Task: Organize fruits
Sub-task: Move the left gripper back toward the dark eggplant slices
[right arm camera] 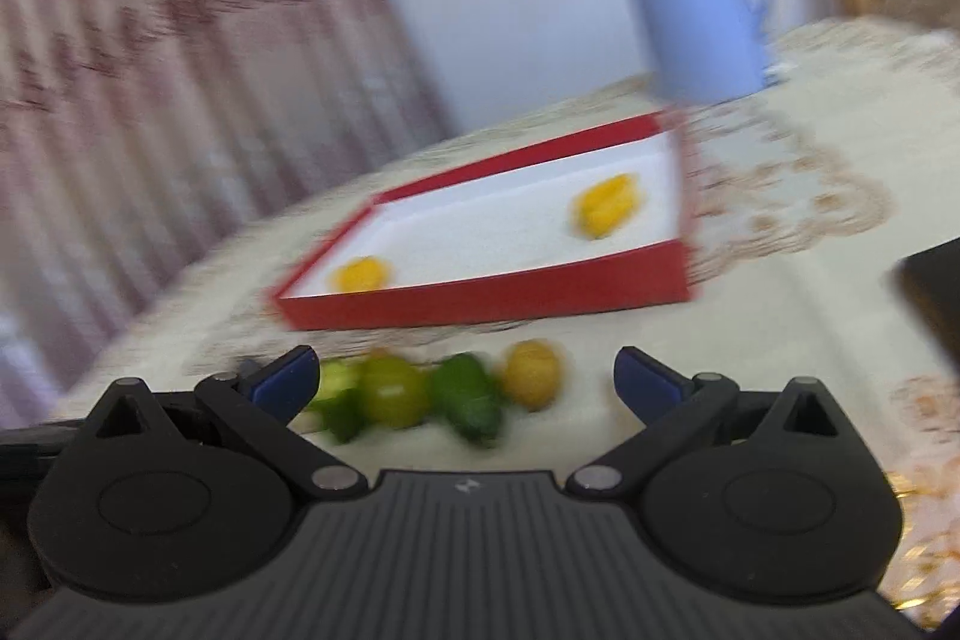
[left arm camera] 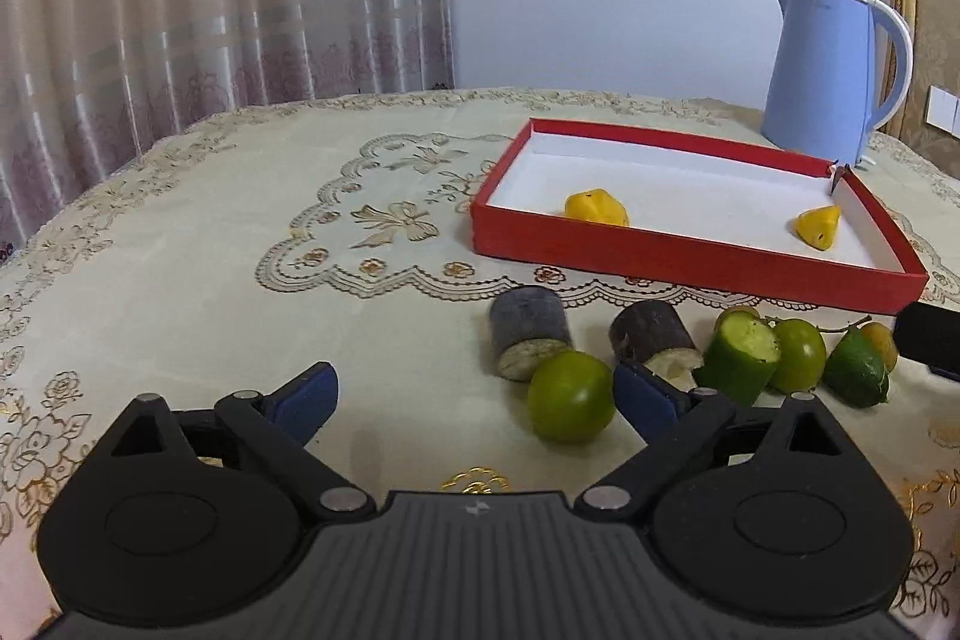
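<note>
Left gripper [left arm camera: 474, 400] wide open, empty; green fruit [left arm camera: 570, 396] on cloth just inside its right finger. Right gripper [right arm camera: 465, 381] open, empty, blurred. Step: picking next fruit; needs centring, closing, then carrying to tray [left arm camera: 690, 263] holding two yellow pieces [left arm camera: 596, 207]

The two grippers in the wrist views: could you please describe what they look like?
Both look identical. The left gripper and the right gripper each have a dark grey ribbed body with a small pale logo, flanked by two rounded black housings with circular caps and triangular cut-outs. Black link bars with silver pivot pins carry the jaws, which end in blue pads. No cables or sleeves show.
</note>
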`<state>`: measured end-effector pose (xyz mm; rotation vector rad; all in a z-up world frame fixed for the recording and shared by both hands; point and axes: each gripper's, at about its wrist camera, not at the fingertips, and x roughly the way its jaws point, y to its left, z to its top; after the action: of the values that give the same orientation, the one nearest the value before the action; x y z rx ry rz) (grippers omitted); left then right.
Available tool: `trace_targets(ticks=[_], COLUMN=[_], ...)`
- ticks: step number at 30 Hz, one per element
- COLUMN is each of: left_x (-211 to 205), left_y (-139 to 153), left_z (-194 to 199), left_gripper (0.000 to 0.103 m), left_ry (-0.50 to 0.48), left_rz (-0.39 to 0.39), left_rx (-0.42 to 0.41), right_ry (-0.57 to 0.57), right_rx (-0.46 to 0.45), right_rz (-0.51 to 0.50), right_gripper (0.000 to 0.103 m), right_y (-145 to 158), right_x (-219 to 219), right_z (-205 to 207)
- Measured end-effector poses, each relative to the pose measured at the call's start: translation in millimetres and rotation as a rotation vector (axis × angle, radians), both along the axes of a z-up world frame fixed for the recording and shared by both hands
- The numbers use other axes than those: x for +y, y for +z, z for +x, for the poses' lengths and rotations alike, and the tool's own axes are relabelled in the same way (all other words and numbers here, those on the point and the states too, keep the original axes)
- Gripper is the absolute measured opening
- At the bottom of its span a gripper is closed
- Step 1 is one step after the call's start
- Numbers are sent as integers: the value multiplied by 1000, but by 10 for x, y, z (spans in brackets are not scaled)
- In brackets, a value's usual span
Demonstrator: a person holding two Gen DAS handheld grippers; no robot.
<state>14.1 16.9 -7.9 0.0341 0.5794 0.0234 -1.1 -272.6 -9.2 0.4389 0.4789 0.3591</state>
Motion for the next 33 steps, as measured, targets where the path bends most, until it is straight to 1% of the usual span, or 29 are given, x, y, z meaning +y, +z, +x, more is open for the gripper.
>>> trace_targets(ticks=[2,4,6,10,11,12,14,15,17,18,19,21,23,26,30,31,33], left_x=[48,90,125,112,103,94,92,99,125,135,144,146,150,166,181,185,196], left_y=[-18,-49,-54,-59,-61,-59,-59,-61,-62,-65,-68,-71,-71,-79,-84,-84,-81], left_z=[-46,-66,-74,-74,-80,-82,-78,-73,-74,-68,-58,-56,-53,-51,-49,-53,-53], left_gripper=[99,100,100,100,100,100,100,100,100,101,101,101,101,101,101,101,101], left_ry=[8,2,-3,14,12,12,9,6,8,6,1,1,-3,-13,-22,-23,-19], left_rz=[-1,-21,-53,-49,-44,-39,-37,-43,-57,-65,-75,-80,-82,-92,-106,-110,-114], left_rx=[-36,-52,-54,-69,-72,-74,-72,-70,-67,-63,-57,-55,-52,-47,-43,-44,-49], right_ry=[98,148,165,188,182,148,-16,-99,-152,-168,-176,-173,-206,-220,-337,-331,-275], right_rx=[53,100,100,111,102,92,85,58,-23,-36,-34,-11,33,46,53,44,35], right_rz=[102,169,174,162,140,88,-84,-197,-399,-499,-554,-584,-608,-595,-604,-593,-553], right_gripper=[103,103,103,103,103,103,103,103,103,103,103,103,103,103,103,103,103], right_y=[-40,-81,-73,-51,-28,-6,57,100,145,148,141,110,70,80,132,155,178], right_x=[-52,-67,-57,17,58,107,222,289,454,551,610,642,627,524,346,331,348], right_z=[76,157,196,212,196,171,135,109,52,58,80,155,231,207,136,108,104])
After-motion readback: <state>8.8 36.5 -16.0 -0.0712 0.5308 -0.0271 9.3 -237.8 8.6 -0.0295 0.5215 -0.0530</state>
